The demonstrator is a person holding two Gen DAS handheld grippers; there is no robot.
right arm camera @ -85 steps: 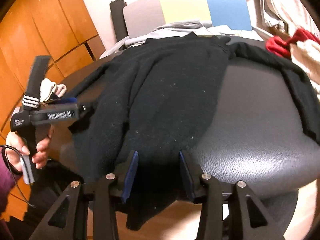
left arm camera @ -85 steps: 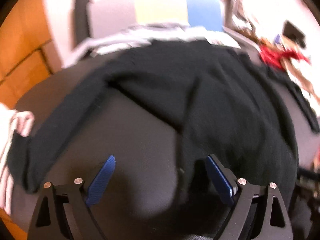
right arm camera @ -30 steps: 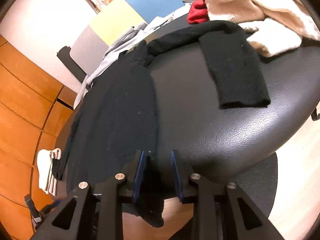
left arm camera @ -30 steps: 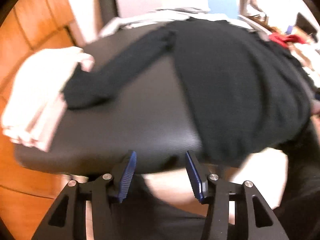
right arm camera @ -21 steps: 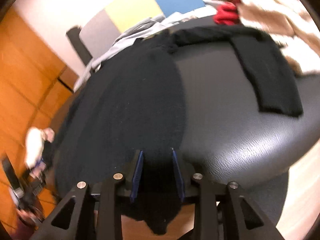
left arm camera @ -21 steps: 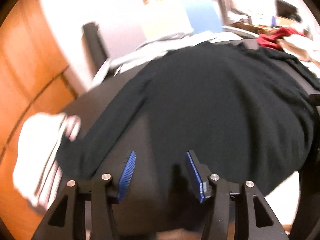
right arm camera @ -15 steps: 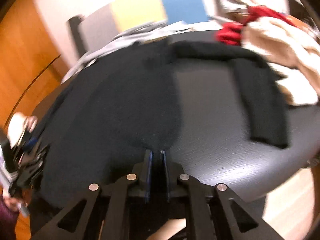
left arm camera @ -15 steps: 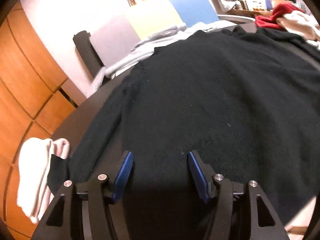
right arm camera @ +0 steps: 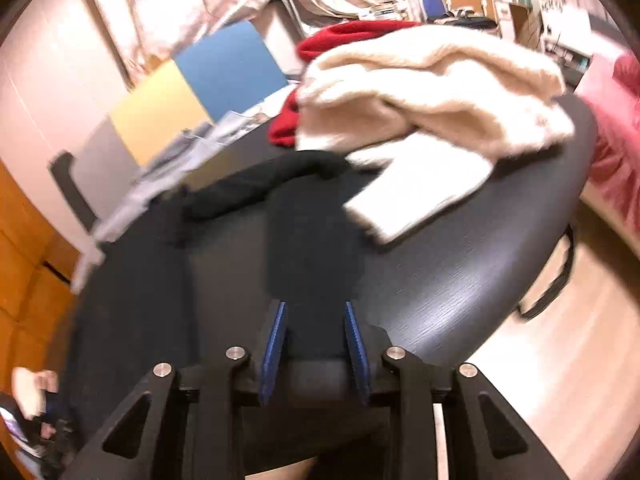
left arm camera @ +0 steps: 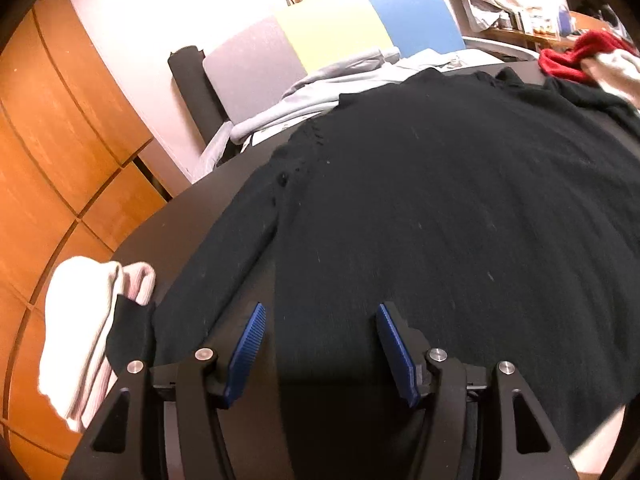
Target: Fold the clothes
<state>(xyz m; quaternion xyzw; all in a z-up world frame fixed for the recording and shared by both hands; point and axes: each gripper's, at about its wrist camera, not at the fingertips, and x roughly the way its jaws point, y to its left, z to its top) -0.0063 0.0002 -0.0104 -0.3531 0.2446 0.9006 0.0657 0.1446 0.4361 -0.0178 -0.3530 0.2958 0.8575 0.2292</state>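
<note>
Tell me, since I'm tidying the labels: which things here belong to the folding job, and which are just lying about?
In the job: black sweater, left tongs, right tongs (opening).

Lying about: cream sweater, red garment, folded white cloth, grey clothing, coloured chair back.

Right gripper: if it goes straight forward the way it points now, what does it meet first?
Most likely the black sweater's sleeve, which lies just ahead of the right gripper, whose jaws are opening. The cream sweater lies farther on; blur makes depth uncertain.
</note>
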